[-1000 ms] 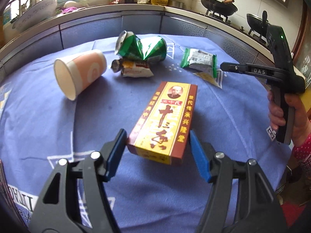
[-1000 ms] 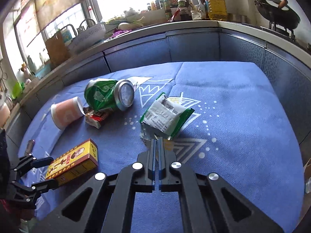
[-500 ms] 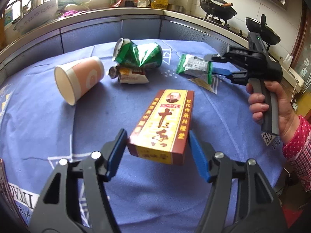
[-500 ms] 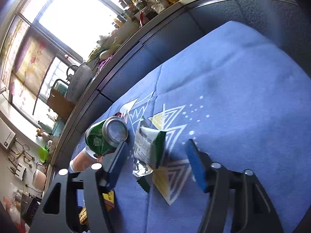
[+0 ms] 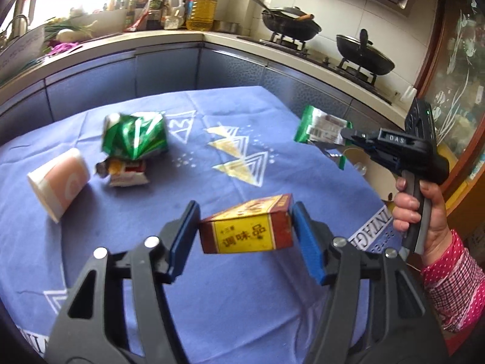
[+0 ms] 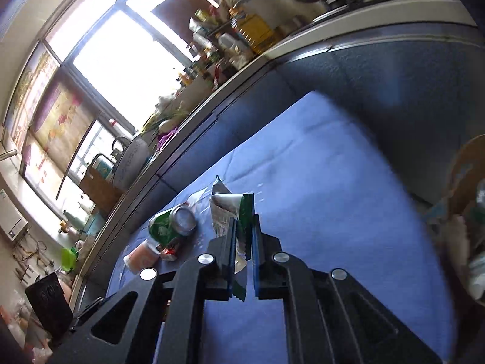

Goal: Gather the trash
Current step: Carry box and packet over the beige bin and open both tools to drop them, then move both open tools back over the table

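Here, left claw [image 5: 245,233] clamped on spice box [image 5: 247,230], right claw [image 6: 244,236], just closing, apparently pinching green wrapper [image 6: 239,212].

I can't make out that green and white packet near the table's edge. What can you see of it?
The green and white packet is a crinkled, empty-looking plastic snack wrapper with a barcode label and zigzag-cut ends. It hangs in the air above the blue tablecloth, pinched by one end in the jaws of the right gripper, which have just been closing.

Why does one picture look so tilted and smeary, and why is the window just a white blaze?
Right wrist view: tilted, the blue tablecloth smeared by motion blur, the window blown out by daylight. Left wrist view: sharper, though the crushed green can is blurred and the fisheye bends the counter edge.
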The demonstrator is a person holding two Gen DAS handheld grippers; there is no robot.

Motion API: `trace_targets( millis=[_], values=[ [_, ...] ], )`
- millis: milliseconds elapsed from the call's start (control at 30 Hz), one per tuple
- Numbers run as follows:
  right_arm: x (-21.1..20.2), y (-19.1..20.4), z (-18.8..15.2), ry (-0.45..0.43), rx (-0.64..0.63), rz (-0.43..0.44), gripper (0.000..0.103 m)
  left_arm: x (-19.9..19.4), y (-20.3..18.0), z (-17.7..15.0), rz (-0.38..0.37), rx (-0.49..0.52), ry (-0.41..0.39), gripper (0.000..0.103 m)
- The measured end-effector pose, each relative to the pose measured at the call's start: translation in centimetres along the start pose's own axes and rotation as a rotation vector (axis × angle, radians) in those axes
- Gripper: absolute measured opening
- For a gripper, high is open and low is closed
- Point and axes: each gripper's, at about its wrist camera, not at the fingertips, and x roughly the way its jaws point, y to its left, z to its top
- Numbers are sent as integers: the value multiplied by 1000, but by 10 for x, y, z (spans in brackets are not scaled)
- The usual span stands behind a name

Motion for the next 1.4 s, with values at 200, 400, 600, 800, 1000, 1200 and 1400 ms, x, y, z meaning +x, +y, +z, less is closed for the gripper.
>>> trace_targets(
  millis=[200, 400, 600, 800, 1000, 1200, 1400],
  values=[
    [-88, -94, 8, -164, 67, -292, 9, 36, -67, 43, -128, 107, 3, 60],
    [-113, -149, -4, -198, 89, -445, 9, 76, -149, 84, -238, 237, 1, 60],
    [-117, -169, -12, -191, 43, -533, 9, 139, -229, 107, -323, 342, 48, 60],
    [-101, -177, -14, -125, -64, -623, 9, 217, -282, 89, -257, 423, 109, 61],
    [-85, -177, -21, -114, -123, -639, 43, 284, -292, 58, -91, 450, 265, 76],
    [-117, -165, -23, -246, -54, -563, 65, 241, -268, 82, -138, 339, 183, 76],
    [-144, -147, -17, -344, 58, -491, 65, 186, -226, 90, -167, 239, 95, 78]
  ],
)
